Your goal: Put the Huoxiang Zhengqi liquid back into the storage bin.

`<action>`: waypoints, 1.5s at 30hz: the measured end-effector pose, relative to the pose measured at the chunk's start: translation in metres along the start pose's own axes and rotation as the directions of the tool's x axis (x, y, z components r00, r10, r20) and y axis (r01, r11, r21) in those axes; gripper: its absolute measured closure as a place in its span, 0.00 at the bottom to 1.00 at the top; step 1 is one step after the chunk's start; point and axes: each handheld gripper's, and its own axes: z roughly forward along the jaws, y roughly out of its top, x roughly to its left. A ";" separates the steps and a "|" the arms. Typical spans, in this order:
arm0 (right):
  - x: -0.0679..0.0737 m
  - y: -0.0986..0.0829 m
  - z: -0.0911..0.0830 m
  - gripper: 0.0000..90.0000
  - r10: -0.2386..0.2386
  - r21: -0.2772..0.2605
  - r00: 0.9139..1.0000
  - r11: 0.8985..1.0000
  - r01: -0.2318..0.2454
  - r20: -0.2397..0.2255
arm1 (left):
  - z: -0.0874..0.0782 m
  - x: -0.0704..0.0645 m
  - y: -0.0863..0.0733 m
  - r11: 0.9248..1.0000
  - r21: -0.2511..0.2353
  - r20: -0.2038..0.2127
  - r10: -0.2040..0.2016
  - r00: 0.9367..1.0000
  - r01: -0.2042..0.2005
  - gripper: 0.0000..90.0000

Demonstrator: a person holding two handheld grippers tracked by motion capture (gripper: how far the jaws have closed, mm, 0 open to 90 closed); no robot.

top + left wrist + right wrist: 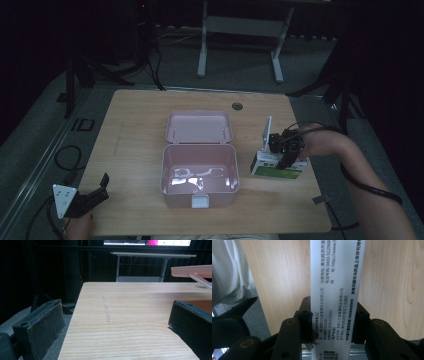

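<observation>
We pinch the white-and-green printed carton [278, 167] in our right gripper [286, 159] beside the open pink plastic box [199, 175], ready for packing, while our left gripper [95, 196] idles on the worktop [135, 115] with jaws spread.

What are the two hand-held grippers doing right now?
Left hand-held gripper: open, holding nothing, above the light wooden table.
Right hand-held gripper: shut on the white and green printed cardboard box.

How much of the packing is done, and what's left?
The pink bin is already open and looks empty. The right gripper is clamped on the white box, on the table beside the bin. Probably left: moving it in. The left gripper waits open.
</observation>
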 end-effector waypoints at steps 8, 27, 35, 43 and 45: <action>0.001 0.008 -0.025 0.68 0.003 -0.020 1.000 1.000 -0.003 0.017 | 0.000 0.000 0.000 1.000 -0.001 0.000 -0.003 1.000 0.003 0.00; 0.009 0.054 -0.067 0.68 -0.036 -0.036 0.998 0.999 0.038 0.051 | 0.000 0.000 0.000 1.000 -0.004 0.001 -0.006 1.000 0.006 0.00; 0.009 0.077 -0.071 0.68 -0.054 -0.034 0.998 0.998 0.056 0.034 | 0.000 0.001 0.000 1.000 -0.005 0.002 -0.007 1.000 0.007 0.00; 0.015 0.101 -0.073 0.68 -0.086 -0.038 0.996 0.995 0.087 0.028 | 0.000 0.001 0.000 1.000 -0.005 0.003 -0.011 1.000 0.011 0.00; 0.015 0.106 -0.073 0.68 -0.093 -0.042 0.995 0.995 0.094 0.023 | 0.000 0.001 0.000 1.000 -0.004 0.003 -0.011 1.000 0.011 0.00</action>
